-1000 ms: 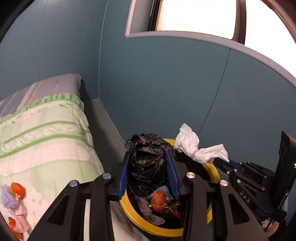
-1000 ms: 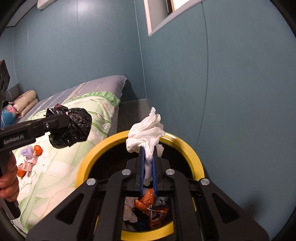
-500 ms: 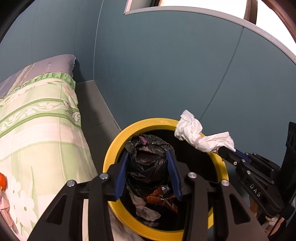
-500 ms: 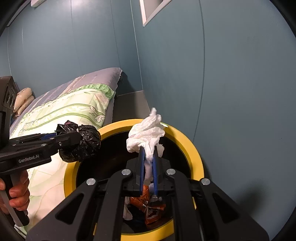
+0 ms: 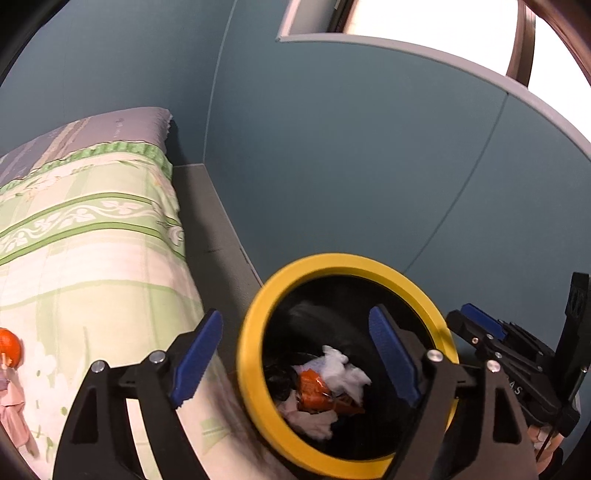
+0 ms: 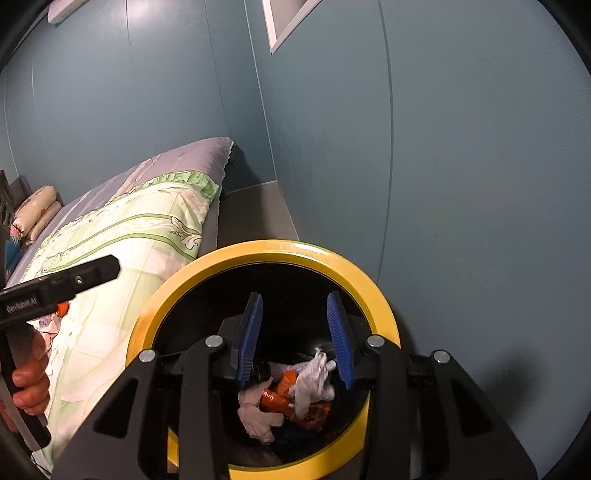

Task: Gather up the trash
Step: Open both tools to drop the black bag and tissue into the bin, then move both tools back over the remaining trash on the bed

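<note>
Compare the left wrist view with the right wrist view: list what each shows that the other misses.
Left wrist only: a bright window up high and an orange-haired doll on the bed. Right wrist only: pillows at the bed's far end and the hand gripping the left gripper. Both: the yellow-rimmed bin, white tissue and orange wrapper inside, the green quilt, and the right gripper open.

Bed (image 5: 92, 266), doll (image 5: 11, 365) on quilt (image 6: 122, 236).

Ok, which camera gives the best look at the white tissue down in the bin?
The right wrist view: the white tissue lies sharp and near centre in the yellow-rimmed bin, between the open right gripper. The left wrist view also shows it, but smaller and motion-blurred.
</note>
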Demonstrator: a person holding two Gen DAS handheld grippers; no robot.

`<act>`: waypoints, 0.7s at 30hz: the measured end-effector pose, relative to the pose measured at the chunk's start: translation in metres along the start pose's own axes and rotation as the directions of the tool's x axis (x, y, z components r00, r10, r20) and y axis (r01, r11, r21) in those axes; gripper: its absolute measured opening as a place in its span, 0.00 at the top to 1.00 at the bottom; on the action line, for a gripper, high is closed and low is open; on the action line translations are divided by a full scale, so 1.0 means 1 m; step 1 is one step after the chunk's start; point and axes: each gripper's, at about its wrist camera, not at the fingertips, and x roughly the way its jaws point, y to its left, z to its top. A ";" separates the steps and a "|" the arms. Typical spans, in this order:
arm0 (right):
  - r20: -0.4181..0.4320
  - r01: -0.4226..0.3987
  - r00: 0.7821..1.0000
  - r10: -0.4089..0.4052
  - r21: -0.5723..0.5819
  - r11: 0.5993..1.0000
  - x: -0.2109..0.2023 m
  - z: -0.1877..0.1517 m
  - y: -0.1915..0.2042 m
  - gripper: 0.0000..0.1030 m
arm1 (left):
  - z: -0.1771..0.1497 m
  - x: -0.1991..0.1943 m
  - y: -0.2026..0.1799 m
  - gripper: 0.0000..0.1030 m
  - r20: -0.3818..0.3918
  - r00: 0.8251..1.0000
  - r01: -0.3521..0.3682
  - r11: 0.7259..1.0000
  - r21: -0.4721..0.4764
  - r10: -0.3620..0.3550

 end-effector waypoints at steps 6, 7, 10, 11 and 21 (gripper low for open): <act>0.017 -0.024 1.000 0.025 -0.023 0.999 -0.008 0.006 0.016 0.58 | 0.003 -0.033 0.029 0.16 0.052 0.998 -0.041 0.999 -0.035 0.042; 0.023 -0.031 0.999 0.031 -0.030 0.999 -0.010 0.008 0.020 0.57 | 0.004 -0.037 0.034 0.14 0.059 0.997 -0.049 0.998 -0.038 0.051; 0.035 -0.052 0.998 0.053 -0.053 0.997 -0.014 0.014 0.035 0.52 | 0.004 -0.058 0.050 0.11 0.091 0.992 -0.078 0.996 -0.048 0.082; 0.040 -0.058 0.997 0.061 -0.063 0.996 -0.017 0.016 0.039 0.48 | 0.002 -0.068 0.055 0.10 0.104 0.990 -0.093 0.994 -0.048 0.098; 0.074 -0.169 0.980 0.185 -0.183 0.969 -0.036 0.028 0.112 0.27 | -0.007 -0.143 0.124 0.08 0.178 0.954 -0.223 0.968 -0.113 0.240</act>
